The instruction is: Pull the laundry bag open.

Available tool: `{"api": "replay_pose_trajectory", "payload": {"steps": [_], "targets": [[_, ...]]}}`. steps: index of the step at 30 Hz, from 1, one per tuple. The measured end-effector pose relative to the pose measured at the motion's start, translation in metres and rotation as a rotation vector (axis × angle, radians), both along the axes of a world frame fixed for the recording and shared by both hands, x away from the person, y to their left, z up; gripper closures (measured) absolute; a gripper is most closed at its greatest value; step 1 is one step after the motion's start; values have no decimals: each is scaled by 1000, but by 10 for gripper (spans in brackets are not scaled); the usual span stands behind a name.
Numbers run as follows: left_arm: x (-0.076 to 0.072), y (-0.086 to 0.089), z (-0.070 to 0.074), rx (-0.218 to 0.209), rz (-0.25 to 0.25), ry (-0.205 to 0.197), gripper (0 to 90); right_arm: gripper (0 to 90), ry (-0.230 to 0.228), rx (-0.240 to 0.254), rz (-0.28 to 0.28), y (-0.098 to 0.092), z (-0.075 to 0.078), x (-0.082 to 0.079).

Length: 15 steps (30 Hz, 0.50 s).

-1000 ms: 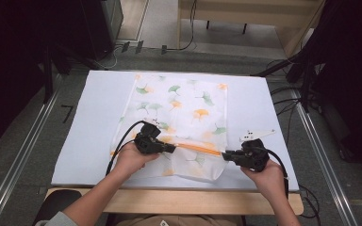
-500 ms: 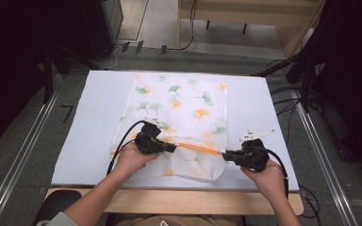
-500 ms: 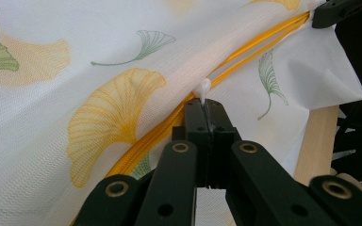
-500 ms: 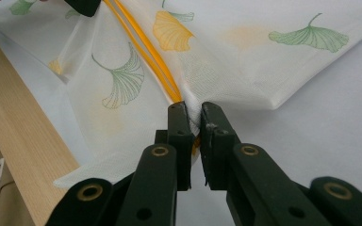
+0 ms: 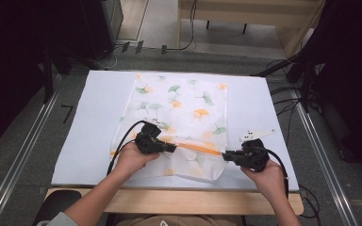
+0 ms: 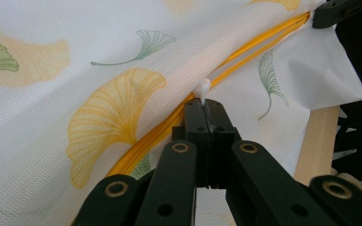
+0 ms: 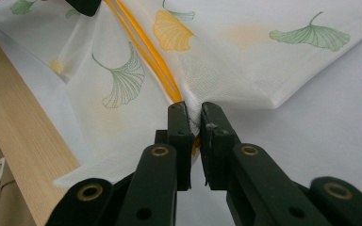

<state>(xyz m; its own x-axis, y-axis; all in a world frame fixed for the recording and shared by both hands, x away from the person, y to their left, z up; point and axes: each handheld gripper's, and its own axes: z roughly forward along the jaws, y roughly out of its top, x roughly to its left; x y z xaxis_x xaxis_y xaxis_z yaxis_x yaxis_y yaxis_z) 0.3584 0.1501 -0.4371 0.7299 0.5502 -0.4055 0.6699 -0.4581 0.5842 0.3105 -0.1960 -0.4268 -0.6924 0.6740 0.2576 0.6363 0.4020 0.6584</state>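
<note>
Nothing is seen to differ from the earlier frames — both hands, both tools and the cloth lie as they did a second ago.

A white fabric cover (image 5: 179,120), printed with green and orange ginkgo leaves, is spread flat on the pale sheet (image 5: 94,122) that covers the tabletop (image 5: 179,200), its near end close to the front edge. An orange zipper (image 5: 198,148) runs across that near end, between the two tools.

The left tool (image 5: 173,148) is held at the left end of the open stretch of zipper. In the left gripper view its jaws are seen pressed together on the small white zipper pull (image 6: 202,89), which sticks up just past the tips of the left tool (image 6: 206,110); the orange zipper (image 6: 245,59) runs away from them toward the other tool at the upper right.

The right tool (image 5: 226,155) is held at the right end of the zipper, near the cover's near right corner. In the right gripper view the jaws of the right tool (image 7: 194,115) are seen clamped on a pinch of the fabric cover (image 7: 245,61) right where the orange zipper (image 7: 146,52) ends — the cloth is gathered into folds at the tips. The wooden tabletop (image 7: 23,136) edge shows to the left.
</note>
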Motion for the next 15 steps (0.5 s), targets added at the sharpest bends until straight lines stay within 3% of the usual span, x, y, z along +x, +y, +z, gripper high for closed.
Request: {"api": "replay_pose_trajectory", "payload": {"steps": [15], "targets": [[1,2,-2,15,10,11,900,850,2,-4,-4,0,0,1]]}}
